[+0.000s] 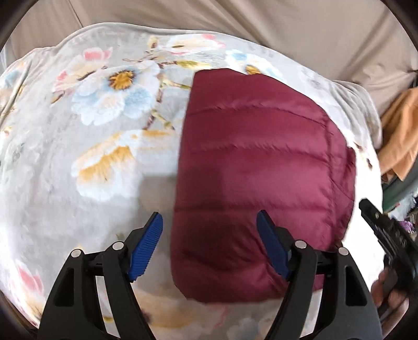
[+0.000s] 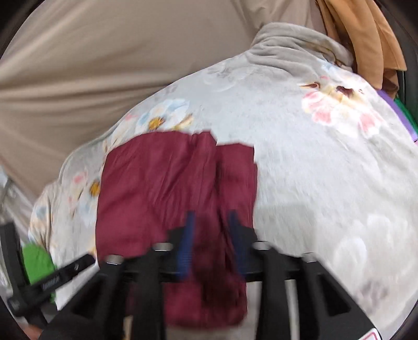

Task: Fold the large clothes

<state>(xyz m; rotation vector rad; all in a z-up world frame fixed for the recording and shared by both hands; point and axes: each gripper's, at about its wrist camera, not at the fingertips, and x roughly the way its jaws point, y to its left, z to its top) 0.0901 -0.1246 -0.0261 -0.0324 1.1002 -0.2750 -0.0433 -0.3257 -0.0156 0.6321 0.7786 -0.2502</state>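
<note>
While we're hovering over the bed, the maroon puffer jacket (image 1: 261, 177) is lying folded into a compact rectangle on the floral blanket (image 1: 91, 130), which is spread over a beige sheet (image 1: 235, 18). From the left wrist view, our left tongs (image 1: 210, 240) are gaping wide open with nothing between the blue pads (image 1: 147, 245); they're sitting over the jacket's near left edge, one finger over the blanket and the other over the quilted fabric. From the right wrist view everything's smeared with motion blur, so bear with us. The right tongs (image 2: 211, 235) are standing partly open, a narrowish gap between the fingers, and they're hanging right above the jacket's (image 2: 169, 196) near end. We honestly can't tell if any fabric is pinched in there, but the gap looks free. Some orange cloth (image 2: 365, 34) is bunching up at the blanket's far right corner, and something green (image 2: 36, 261) is peeking out at the left edge.
</note>
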